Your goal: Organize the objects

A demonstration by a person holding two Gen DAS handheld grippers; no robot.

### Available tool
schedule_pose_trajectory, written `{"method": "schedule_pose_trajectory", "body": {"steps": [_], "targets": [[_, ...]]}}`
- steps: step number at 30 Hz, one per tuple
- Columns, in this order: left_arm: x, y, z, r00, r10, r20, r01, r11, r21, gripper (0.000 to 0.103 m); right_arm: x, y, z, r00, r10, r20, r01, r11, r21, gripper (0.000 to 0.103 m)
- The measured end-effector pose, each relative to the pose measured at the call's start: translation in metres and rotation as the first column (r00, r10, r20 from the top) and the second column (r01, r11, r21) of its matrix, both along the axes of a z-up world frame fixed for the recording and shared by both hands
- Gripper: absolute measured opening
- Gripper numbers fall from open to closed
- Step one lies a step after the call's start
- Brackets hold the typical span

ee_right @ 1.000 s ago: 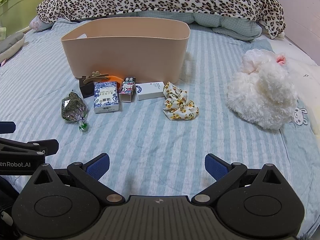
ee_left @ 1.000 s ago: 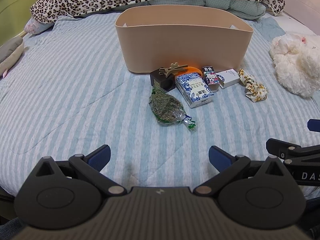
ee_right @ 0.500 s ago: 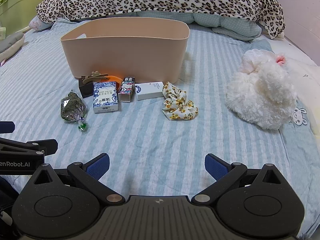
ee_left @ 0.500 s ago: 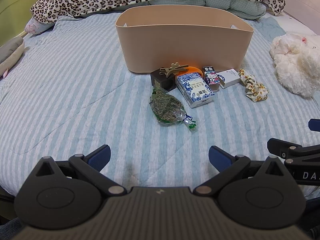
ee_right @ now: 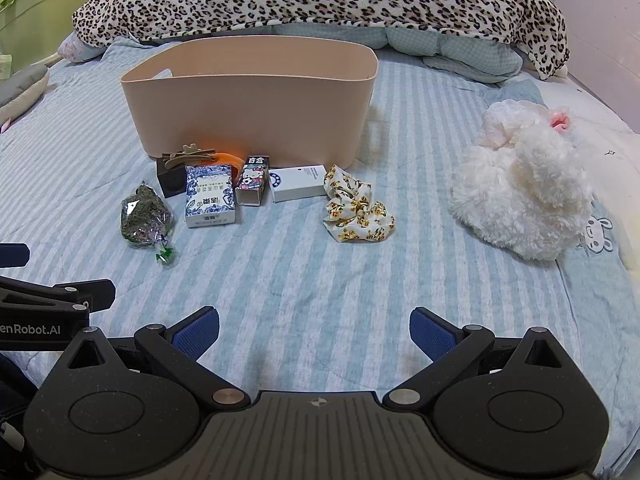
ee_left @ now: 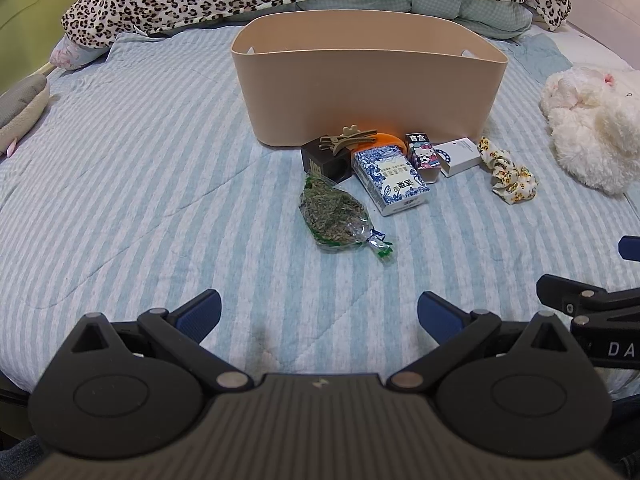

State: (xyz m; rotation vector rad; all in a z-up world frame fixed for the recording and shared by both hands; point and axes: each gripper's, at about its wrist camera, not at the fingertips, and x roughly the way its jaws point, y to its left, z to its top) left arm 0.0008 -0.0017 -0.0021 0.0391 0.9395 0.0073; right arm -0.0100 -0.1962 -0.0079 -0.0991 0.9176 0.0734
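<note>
nothing much has moved since the earlier frames; we hold both tools back at the near edge of the bed. our left gripper (ee_left: pixel 319 312) gapes wide and empty, and so does our right gripper (ee_right: pixel 314 330). none of the sorting looks begun: left to right before the tan bin (ee_right: pixel 248 92) lie the herb bag (ee_right: pixel 144 218), long axis pointing toward us, the blue box (ee_right: pixel 210 200), the cartoon box (ee_right: pixel 252 184), the white box (ee_right: pixel 298 188) and the scrunchie (ee_right: pixel 356 212).
</note>
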Motion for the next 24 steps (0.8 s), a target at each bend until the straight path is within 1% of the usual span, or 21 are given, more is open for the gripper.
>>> {"method": "schedule_pose_trajectory", "body": {"steps": [19, 24], "targets": [[0.0021, 0.0021, -0.0004, 1.0, -0.003, -0.002, 0.003, 1.0, 0.0, 0.103, 0.0018, -0.0038, 0.0014, 1.0, -0.008, 0.006, 0.008, 1.0, 0.002, 0.103], [0.004, 0.0006, 0.0003, 1.0, 0.001, 0.004, -0.001, 1.0, 0.0, 0.103, 0.0031, -0.0068, 0.005, 0.999, -0.015, 0.029, 0.015, 1.0, 0.002, 0.103]]}}
